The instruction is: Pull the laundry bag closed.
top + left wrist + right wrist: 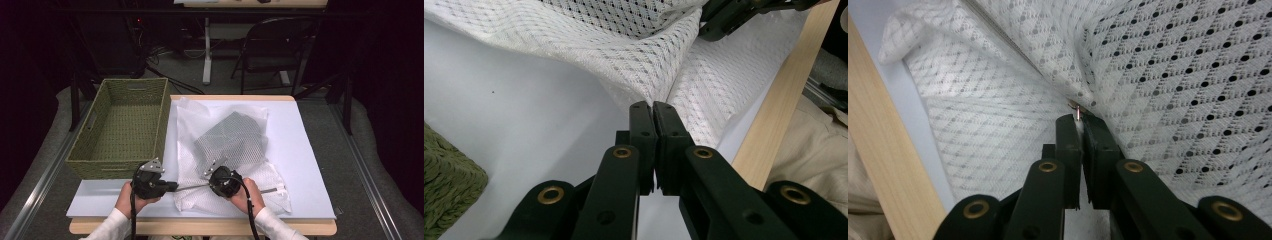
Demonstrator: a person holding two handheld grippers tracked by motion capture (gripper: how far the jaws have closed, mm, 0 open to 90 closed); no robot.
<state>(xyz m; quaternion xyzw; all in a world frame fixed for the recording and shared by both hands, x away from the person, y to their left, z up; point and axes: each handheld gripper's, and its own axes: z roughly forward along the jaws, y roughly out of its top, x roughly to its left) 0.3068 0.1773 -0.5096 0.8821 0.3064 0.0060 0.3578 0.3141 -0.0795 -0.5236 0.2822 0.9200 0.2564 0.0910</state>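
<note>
- One mesh bag point(227, 160) is seen on the desk point(305, 150), with one grey folded item point(232, 137) inside it; one green basket point(122, 127) is seen with nothing in it.
- The left tool point(653, 107) is clenched on a pinch of the bag's white mesh at the bag's near left edge.
- The right tool point(1079, 119) is clenched on the small metal zipper pull point(1075, 109), where the mesh bunches just ahead of its tips.
- In the high view the left tool point(170, 186) and the right tool point(212, 180) are held near each other, tips facing inward across the bag's near part.
- The basket is placed just beyond the left tool, at the desk's left edge.
- The wooden near edge of the desk is just behind both tools; bare desk is left open to the right of the bag.
</note>
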